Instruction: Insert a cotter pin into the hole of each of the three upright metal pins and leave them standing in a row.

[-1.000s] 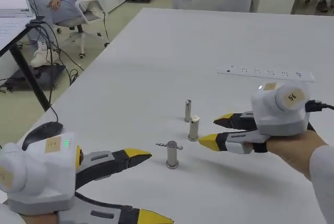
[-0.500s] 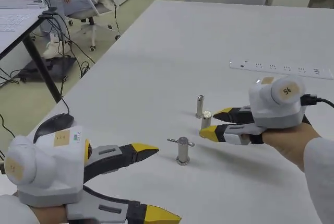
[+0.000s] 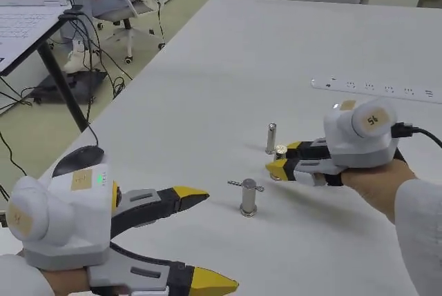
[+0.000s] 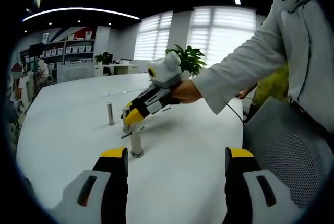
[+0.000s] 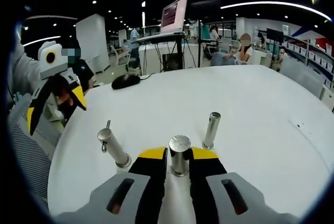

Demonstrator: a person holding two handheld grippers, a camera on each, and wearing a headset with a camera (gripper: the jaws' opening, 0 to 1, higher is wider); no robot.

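- Right gripper [image 5: 179, 154] grips the middle pin [image 5: 179, 143], jaws narrow.
- Left gripper [image 4: 177, 157] hangs wide apart, holding nothing.
- Nearest pin [image 3: 248, 201] carries a cotter pin [image 3: 242, 185].

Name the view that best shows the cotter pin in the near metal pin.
Head view: the cotter pin crosses the top of the near pin, in clear profile. The left gripper view shows it small and faint; the right gripper view shows one end sticking out.
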